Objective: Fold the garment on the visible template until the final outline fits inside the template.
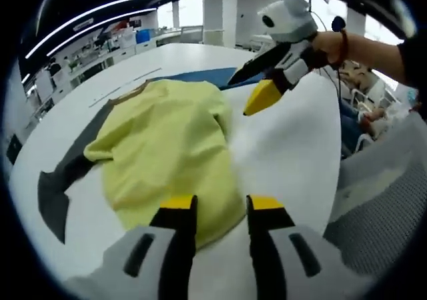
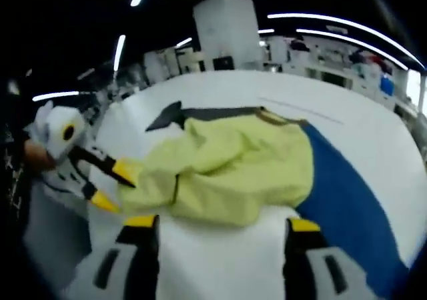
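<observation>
A: In the left gripper view, what do you see?

B: The left gripper (image 1: 221, 210) rises from the bottom with its jaws apart, and nothing is between them. The yellow tips are over the near edge of the yellow garment (image 1: 170, 153). The garment lies bunched on the white table (image 1: 293, 147). Under it there is a dark template (image 1: 57, 187), which comes out at the left side, and a blue template (image 1: 220, 75) shows behind it.

A: And the other tool?

B: The right gripper (image 1: 263, 90) comes in from the upper right, held by a hand (image 1: 328, 47). Its jaws look closed or almost closed, with nothing in them, just beside the far edge of the garment.

A: Now the right gripper view.

B: The right gripper (image 2: 223, 225) has its jaws wide apart and empty, above the white table (image 2: 220, 260). The garment (image 2: 230, 163) lies just ahead. The blue template (image 2: 347, 200) goes to the right, and the dark template (image 2: 183, 115) shows behind. The left gripper (image 2: 110, 183) is at the left, jaws a little apart, one tip touching the garment's edge.
</observation>
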The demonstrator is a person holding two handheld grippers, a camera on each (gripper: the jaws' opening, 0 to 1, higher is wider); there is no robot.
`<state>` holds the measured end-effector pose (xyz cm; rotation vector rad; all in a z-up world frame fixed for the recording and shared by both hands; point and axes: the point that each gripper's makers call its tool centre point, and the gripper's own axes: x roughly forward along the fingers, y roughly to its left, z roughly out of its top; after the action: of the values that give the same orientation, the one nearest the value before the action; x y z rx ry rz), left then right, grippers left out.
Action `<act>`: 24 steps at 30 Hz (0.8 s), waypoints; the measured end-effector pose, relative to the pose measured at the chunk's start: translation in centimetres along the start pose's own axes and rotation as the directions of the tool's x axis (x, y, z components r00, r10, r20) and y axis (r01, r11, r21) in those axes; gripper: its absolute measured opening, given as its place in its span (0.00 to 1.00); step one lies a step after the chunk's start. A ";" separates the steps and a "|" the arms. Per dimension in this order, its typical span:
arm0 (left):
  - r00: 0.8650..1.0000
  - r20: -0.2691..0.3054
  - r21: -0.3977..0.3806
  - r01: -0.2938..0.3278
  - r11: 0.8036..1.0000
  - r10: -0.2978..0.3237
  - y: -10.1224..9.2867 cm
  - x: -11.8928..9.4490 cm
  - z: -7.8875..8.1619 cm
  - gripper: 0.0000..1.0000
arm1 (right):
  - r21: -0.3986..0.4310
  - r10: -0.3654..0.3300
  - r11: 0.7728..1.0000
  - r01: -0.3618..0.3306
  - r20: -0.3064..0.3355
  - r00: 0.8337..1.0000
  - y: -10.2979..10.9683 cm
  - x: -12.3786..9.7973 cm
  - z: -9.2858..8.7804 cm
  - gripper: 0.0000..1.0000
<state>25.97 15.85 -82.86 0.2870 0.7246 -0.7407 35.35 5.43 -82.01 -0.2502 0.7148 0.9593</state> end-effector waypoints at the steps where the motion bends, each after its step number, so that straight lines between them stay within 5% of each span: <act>1: 1.000 -0.002 0.001 -0.002 1.000 0.002 0.1 0.0 -0.1 0.26 | -0.048 0.003 0.999 -0.004 -0.012 1.000 -0.1 0.2 -0.1 0.69; 8: 1.000 -0.001 -0.030 0.014 0.999 -0.014 -0.1 0.4 -0.3 0.23 | -0.140 0.065 0.988 -0.067 -0.018 0.998 0.8 1.3 0.0 0.47; 21: 0.999 -0.021 -0.108 0.023 0.994 -0.025 0.6 0.7 -1.0 0.03 | -0.230 0.004 0.973 -0.014 -0.044 0.999 -0.8 1.8 -0.3 0.00; 24: 1.000 -0.005 -0.126 0.023 0.992 -0.024 0.9 0.2 -0.7 0.00 | -0.213 0.014 0.977 -0.017 -0.015 1.000 -0.8 1.2 0.4 0.00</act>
<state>26.32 16.74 -83.51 0.1666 0.7784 -0.7136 36.66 5.95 -82.62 -0.4404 0.6270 1.0508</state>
